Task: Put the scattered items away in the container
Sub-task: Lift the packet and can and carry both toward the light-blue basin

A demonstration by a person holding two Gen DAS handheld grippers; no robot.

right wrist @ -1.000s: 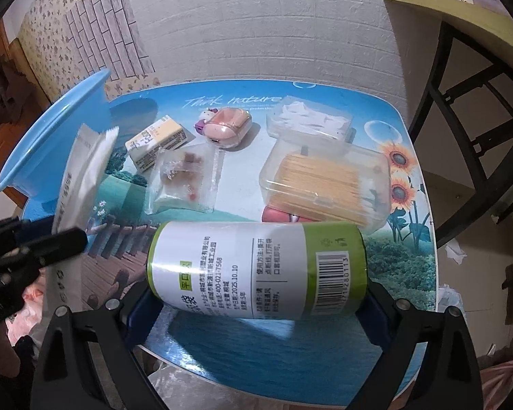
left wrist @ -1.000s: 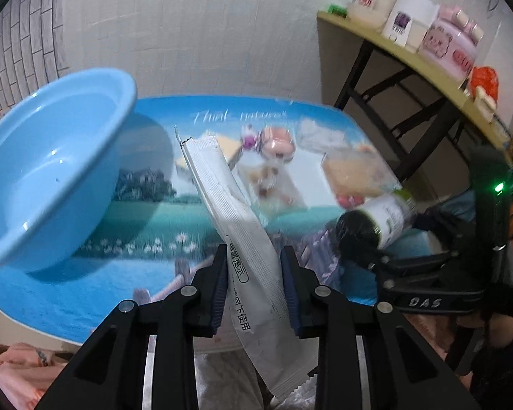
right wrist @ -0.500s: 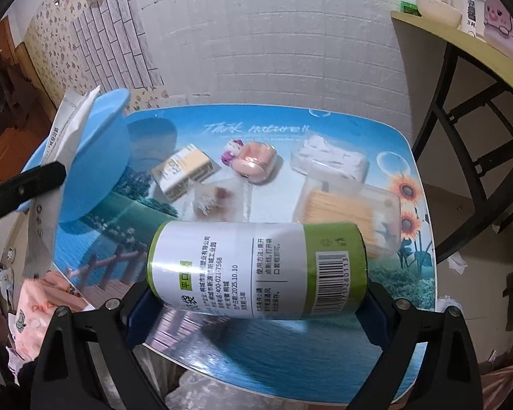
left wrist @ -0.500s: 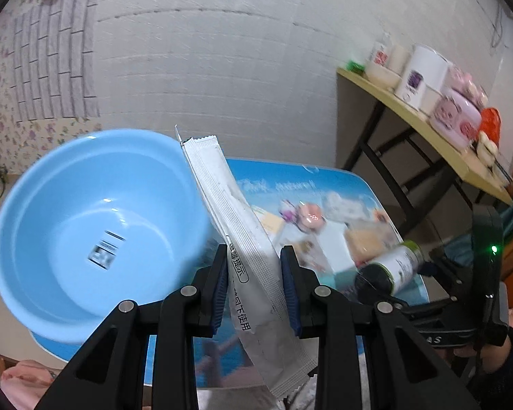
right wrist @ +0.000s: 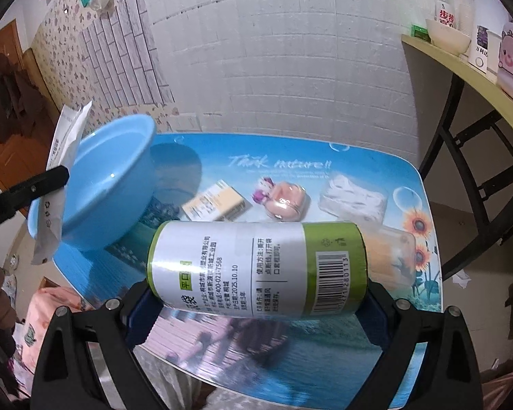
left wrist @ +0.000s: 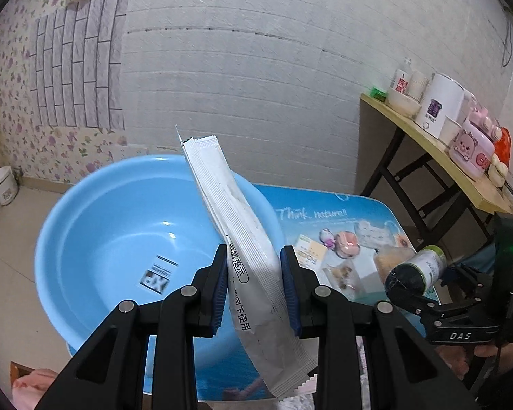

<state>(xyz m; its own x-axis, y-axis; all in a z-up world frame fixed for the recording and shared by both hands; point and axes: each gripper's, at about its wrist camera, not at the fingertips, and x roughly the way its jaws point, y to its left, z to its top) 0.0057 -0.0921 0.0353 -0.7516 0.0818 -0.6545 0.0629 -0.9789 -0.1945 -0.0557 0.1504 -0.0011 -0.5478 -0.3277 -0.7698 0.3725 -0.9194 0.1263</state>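
Left gripper (left wrist: 254,287) pitched down, clamped on white sachet (left wrist: 237,239), sachet upright-tilted above blue basin (left wrist: 119,225) at table's (right wrist: 386,184) left end. Right gripper (right wrist: 253,304) angled down, gripping roll (right wrist: 256,268) sideways by its ends, above table's near edge. Box (right wrist: 217,201), pink case (right wrist: 285,200), clear packs remain on table.

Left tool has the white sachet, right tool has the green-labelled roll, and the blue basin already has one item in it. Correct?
Not quite. The left wrist view shows the blue basin holds nothing, only its bottom sticker. The rest stands: left tool grips the white sachet, right tool the green-labelled roll.
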